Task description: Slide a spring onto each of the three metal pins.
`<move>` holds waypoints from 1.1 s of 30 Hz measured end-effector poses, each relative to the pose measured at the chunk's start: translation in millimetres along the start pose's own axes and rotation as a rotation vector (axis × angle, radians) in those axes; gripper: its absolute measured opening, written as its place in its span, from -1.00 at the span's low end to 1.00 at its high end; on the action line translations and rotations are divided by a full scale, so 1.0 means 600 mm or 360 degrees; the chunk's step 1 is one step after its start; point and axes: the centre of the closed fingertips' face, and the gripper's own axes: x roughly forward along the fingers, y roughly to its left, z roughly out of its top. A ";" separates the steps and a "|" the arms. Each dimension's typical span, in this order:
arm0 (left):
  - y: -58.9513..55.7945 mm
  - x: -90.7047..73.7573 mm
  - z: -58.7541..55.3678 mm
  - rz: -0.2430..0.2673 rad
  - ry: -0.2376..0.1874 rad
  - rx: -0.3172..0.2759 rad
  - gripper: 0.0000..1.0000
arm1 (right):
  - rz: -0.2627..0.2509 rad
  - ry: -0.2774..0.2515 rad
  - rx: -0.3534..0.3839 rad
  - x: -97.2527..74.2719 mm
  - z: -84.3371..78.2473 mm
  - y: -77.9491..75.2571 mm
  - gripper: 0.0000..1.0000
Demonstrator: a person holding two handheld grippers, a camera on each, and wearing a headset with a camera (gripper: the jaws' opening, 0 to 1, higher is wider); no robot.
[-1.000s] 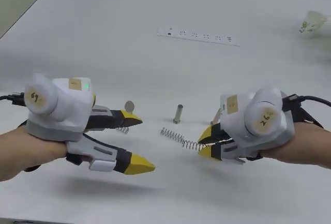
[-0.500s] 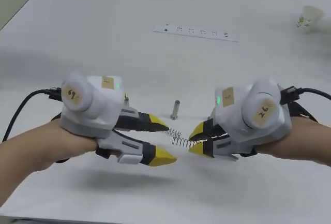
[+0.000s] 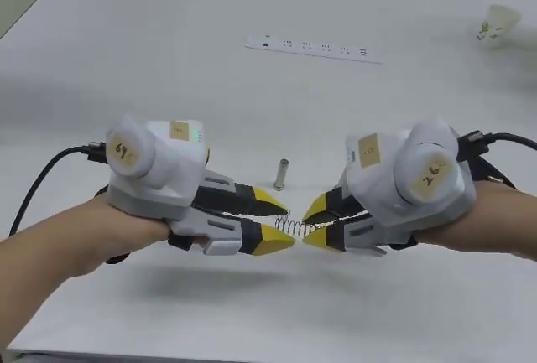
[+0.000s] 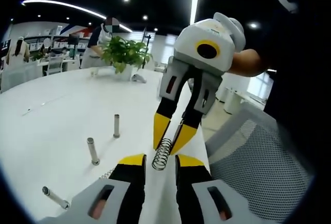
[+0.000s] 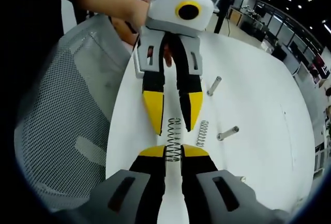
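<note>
Right hand-held gripper (image 3: pixel 311 224) is clamped on one end of a spring (image 5: pixel 174 140), holding it off the surface (image 3: pixel 168 70). The spring is thin bare wire, open coil, straight, and runs from my right jaws toward the left ones. Left hand-held gripper (image 3: pixel 284 224): jaws apart, spring's free end sits between the yellow tips with a gap on either side. Second spring (image 5: pixel 202 132) lies flat on the surface, just beside the lying pin (image 5: pixel 227 133). In the left gripper view two upright pins (image 4: pixel 116 125) stand near each other.
</note>
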 end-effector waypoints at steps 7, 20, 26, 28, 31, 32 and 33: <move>0.000 0.003 -0.005 -0.0002 0.0023 0.0019 -0.81 | -0.0005 -0.0010 -0.0012 -0.001 0.005 -0.001 -0.84; -0.010 -0.002 0.000 -0.0021 0.0007 0.0088 -0.95 | 0.0016 -0.0023 -0.0026 -0.003 0.008 0.003 -0.84; -0.012 -0.004 0.000 -0.0027 0.0003 0.0082 -0.96 | 0.0019 -0.0037 -0.0021 -0.002 0.009 0.004 -0.83; -0.012 -0.004 -0.001 -0.0032 0.0002 0.0078 -0.96 | 0.0021 -0.0039 -0.0025 -0.002 0.009 0.005 -0.83; -0.012 -0.004 -0.002 -0.0036 0.0005 0.0080 -0.96 | 0.0026 -0.0044 -0.0017 -0.002 0.009 0.006 -0.83; -0.013 -0.004 -0.002 -0.0040 0.0002 0.0074 -0.96 | 0.0025 -0.0048 -0.0012 -0.002 0.008 0.007 -0.83; -0.013 -0.004 -0.002 -0.0042 0.0001 0.0070 -0.96 | 0.0021 -0.0050 -0.0006 -0.003 0.008 0.006 -0.81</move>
